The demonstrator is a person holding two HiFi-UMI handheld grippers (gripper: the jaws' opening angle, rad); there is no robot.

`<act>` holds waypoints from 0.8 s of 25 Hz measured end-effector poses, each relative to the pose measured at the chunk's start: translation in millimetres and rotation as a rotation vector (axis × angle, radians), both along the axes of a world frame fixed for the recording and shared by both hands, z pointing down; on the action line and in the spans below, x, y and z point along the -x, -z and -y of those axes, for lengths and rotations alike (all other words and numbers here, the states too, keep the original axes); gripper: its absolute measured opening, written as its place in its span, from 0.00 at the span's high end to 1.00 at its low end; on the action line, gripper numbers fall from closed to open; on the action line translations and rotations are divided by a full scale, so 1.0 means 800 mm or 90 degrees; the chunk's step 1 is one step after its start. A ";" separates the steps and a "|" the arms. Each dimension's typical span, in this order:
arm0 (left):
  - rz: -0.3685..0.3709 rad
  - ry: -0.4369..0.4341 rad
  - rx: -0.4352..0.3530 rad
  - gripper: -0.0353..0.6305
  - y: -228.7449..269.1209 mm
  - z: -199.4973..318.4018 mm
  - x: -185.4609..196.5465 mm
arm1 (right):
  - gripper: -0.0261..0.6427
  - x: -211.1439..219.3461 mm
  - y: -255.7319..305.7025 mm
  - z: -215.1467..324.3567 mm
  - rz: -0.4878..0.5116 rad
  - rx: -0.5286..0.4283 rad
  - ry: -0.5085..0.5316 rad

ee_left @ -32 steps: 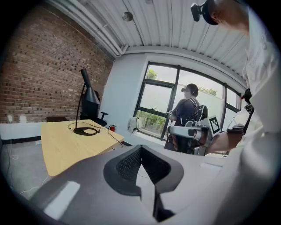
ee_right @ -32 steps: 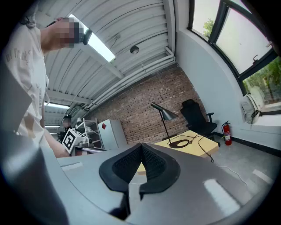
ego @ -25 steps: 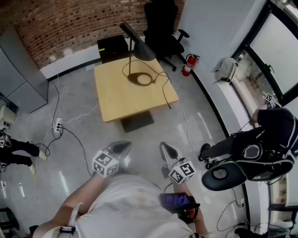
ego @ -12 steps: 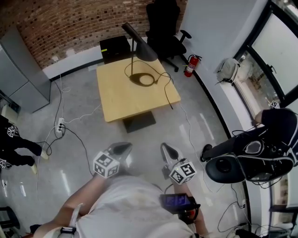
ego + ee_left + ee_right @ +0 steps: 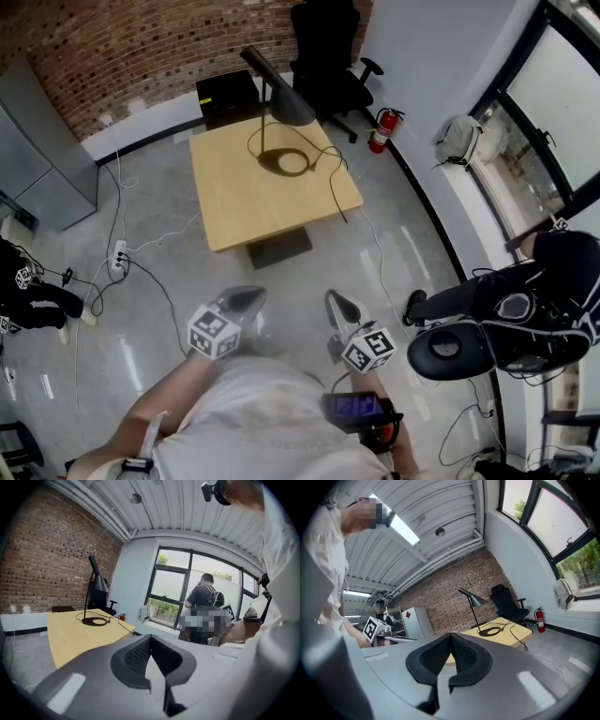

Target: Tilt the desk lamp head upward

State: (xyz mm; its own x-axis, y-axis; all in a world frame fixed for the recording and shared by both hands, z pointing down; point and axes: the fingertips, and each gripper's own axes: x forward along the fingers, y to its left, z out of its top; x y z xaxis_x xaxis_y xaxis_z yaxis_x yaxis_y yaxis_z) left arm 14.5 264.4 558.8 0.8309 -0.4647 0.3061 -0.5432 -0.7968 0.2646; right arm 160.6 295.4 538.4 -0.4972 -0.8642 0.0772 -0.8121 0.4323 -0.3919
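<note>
A black desk lamp [image 5: 277, 101] stands on a square wooden table [image 5: 253, 202] at the far side of the room, its cone head [image 5: 291, 111] angled downward over a round ring base [image 5: 283, 160]. The lamp [image 5: 474, 603] shows with its head tilted down in the right gripper view, and the lamp [image 5: 93, 581] also appears in the left gripper view. My left gripper [image 5: 246, 300] and right gripper [image 5: 341, 305] are both shut and empty, held close to my body, well short of the table.
A black office chair [image 5: 328, 52] and a black box [image 5: 227, 94] stand behind the table, a red fire extinguisher [image 5: 380, 129] to its right. Cables and a power strip [image 5: 116, 255] lie on the floor at left. A person in black [image 5: 525, 300] sits at right.
Both grippers have stayed where they were. The person at the right and the one at the left edge have shifted slightly.
</note>
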 end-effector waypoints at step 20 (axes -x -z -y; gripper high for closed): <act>-0.024 -0.048 -0.016 0.94 0.007 0.149 0.029 | 0.94 0.043 0.016 0.141 -0.044 0.001 -0.022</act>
